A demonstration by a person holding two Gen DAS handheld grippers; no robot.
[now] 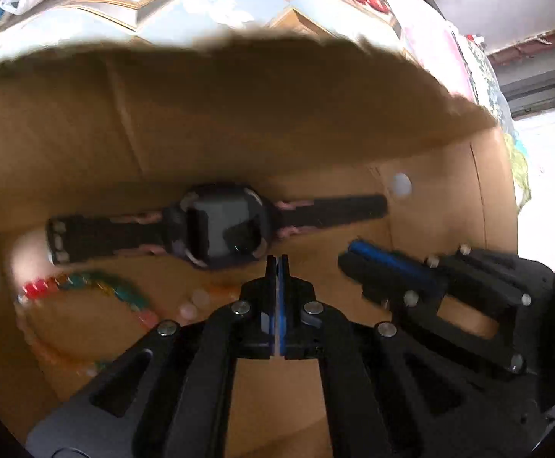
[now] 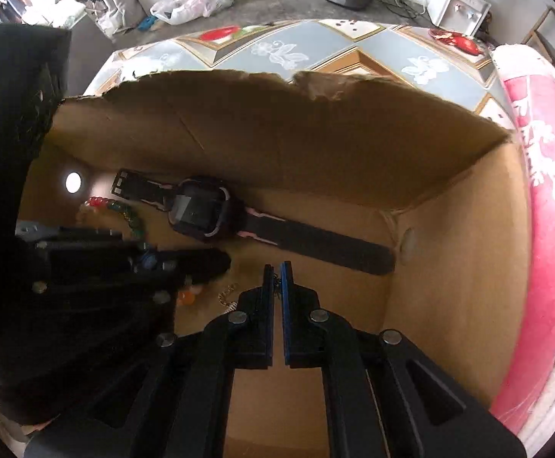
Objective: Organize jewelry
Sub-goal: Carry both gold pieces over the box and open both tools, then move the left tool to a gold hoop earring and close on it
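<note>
Both grippers reach down into an open cardboard box [image 1: 239,114] [image 2: 315,145]. A black watch with pink trim [image 1: 224,225] [image 2: 201,210] lies flat on the box floor along the far wall. A bracelet of red and green beads [image 1: 97,282] [image 2: 124,210] curls to its left. My left gripper [image 1: 277,263] [image 2: 220,263] is shut just in front of the watch face, with nothing seen between its fingers. My right gripper [image 2: 277,267] [image 1: 350,253] is nearly shut, and links of a thin metal chain [image 2: 227,294] show in its narrow gap and trail left over the floor.
Pale and orange loose beads [image 1: 193,305] [image 2: 186,297] lie on the box floor by the left gripper. The box has torn upper edges and round holes in its side walls. It stands on a patterned blue-grey tablecloth [image 2: 315,45]. A pink printed cloth [image 2: 537,191] lies to the right.
</note>
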